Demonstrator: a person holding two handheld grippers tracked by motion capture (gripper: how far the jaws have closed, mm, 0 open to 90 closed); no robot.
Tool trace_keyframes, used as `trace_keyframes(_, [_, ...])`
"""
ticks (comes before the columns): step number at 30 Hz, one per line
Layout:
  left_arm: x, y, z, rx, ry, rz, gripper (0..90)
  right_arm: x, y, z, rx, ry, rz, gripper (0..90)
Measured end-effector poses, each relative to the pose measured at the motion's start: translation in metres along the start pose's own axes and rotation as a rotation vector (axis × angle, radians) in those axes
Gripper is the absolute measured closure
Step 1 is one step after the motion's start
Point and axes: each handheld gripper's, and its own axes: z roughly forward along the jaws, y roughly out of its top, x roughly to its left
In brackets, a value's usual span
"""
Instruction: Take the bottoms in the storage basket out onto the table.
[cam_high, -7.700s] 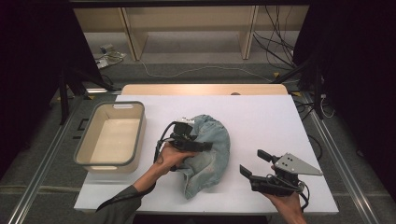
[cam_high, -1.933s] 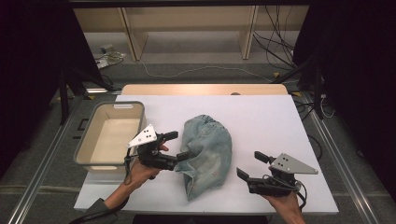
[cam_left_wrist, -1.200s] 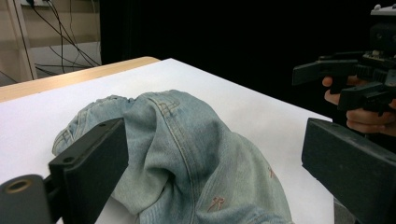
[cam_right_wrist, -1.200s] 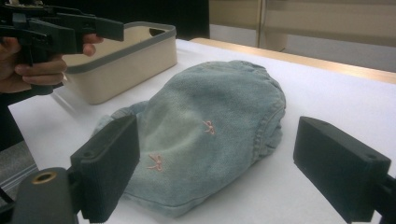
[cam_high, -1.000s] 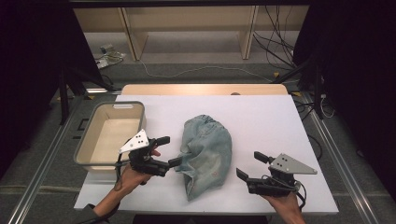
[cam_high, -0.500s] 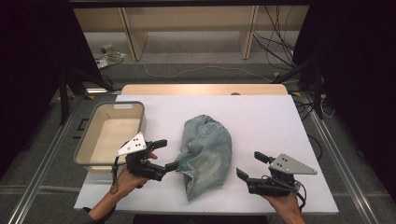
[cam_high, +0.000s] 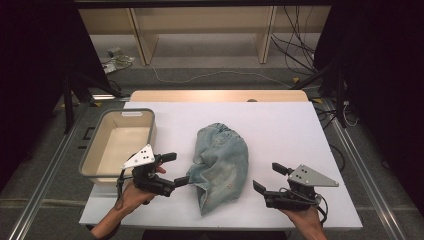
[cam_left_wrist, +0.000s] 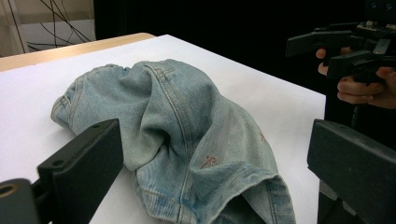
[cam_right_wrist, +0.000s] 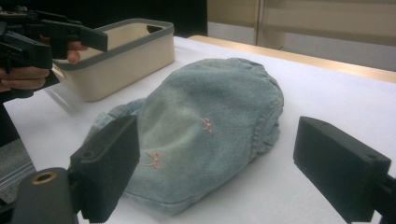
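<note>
A crumpled light-blue denim garment (cam_high: 220, 162) lies at the table's middle, with small pink bows stitched on it (cam_right_wrist: 201, 126). My left gripper (cam_high: 176, 168) is open just left of the garment's lower left edge, its lower jaw tip right at the cloth. In the left gripper view the denim (cam_left_wrist: 187, 135) lies ahead, between the wide-apart jaws. My right gripper (cam_high: 267, 177) stands open to the right of the garment, apart from it and holding nothing. The right gripper (cam_left_wrist: 336, 46) also appears across the table in the left gripper view.
A beige bin with a grey rim (cam_high: 125, 112) stands at the table's left, just behind my left hand, and looks empty (cam_right_wrist: 121, 51). White tabletop (cam_high: 285, 125) stretches behind and to the right of the garment. The front edge runs close under both hands.
The left gripper, which earlier rested on the garment, has drawn back leftward and toward the front edge and now sits open beside it. The right gripper has stayed in place.
</note>
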Motion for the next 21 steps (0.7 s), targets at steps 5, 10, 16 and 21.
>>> trace_keyframes(5, [0.0,-0.003,-0.004,0.002,0.005,-0.007,2.3,0.0,0.0,0.0,0.004,-0.001,0.003,15.6])
trace_keyframes(10, [0.001,-0.009,-0.008,0.006,0.012,-0.033,2.1,0.0,-0.001,0.0,0.007,-0.004,0.002,15.6])
trace_keyframes(16, [0.001,-0.016,-0.006,0.039,0.029,-0.028,1.6,-0.001,-0.001,0.0,0.012,-0.014,0.007,15.6])
trace_keyframes(21, [0.001,-0.015,-0.006,0.036,0.034,-0.018,1.4,-0.001,-0.001,0.0,0.016,-0.016,0.008,15.6])
